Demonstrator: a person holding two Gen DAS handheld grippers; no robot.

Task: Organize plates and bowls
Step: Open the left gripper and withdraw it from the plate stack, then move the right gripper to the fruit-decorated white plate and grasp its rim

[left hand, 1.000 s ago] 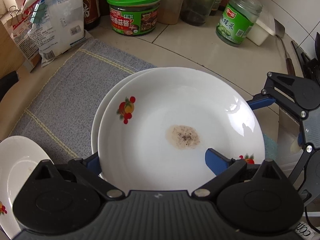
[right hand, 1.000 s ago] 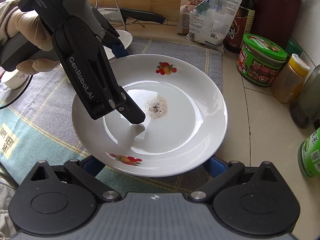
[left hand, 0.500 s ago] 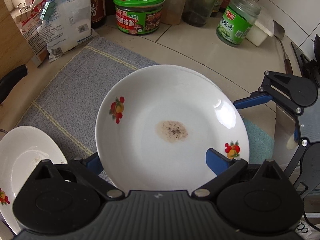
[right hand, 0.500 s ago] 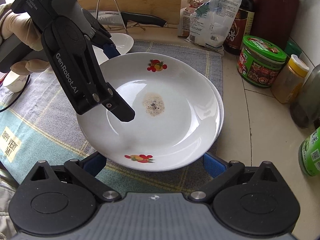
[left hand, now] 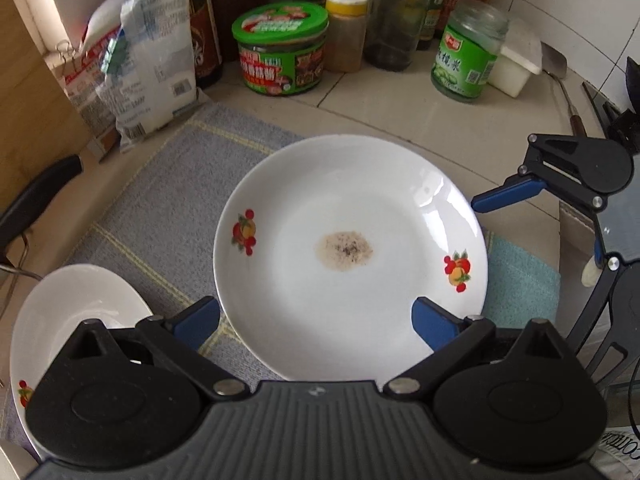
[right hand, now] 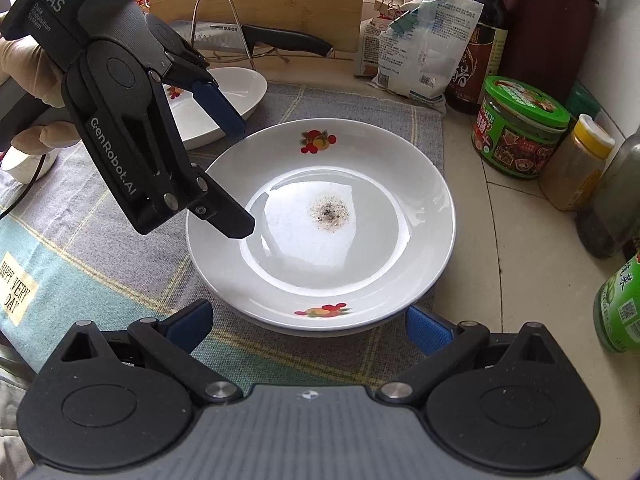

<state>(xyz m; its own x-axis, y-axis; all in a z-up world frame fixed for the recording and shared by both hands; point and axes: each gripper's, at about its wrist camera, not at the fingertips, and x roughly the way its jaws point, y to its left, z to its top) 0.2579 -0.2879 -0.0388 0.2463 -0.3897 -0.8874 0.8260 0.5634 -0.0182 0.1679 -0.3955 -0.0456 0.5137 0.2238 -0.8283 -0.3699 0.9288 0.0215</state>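
A white plate (left hand: 350, 216) with fruit motifs and a brown stain in its middle lies on top of another plate on the grey mat (left hand: 160, 200). The lower rim shows just under it in the right wrist view, where the top plate (right hand: 320, 264) fills the centre. My left gripper (left hand: 316, 318) is open, its pads apart from the plate; from the right wrist view the left gripper (right hand: 240, 178) hovers over the plate's left rim. My right gripper (right hand: 308, 326) is open too, its pads either side of the near rim without touching. A second white dish (left hand: 76, 320) sits at the left.
Jars and bottles line the back wall: a green-lidded jar (left hand: 280, 52), a yellow-capped spice jar (left hand: 346, 36), a green olive jar (left hand: 464, 60). A clipped bag (left hand: 148, 68) leans by a wooden board (right hand: 260, 0). A knife (right hand: 280, 38) rests on a wire stand. A gloved hand (right hand: 24, 64) holds the left gripper.
The top plate came down square onto the lower plate. The left gripper let go of it, opened a little wider and drew back and up. The right gripper stayed put.
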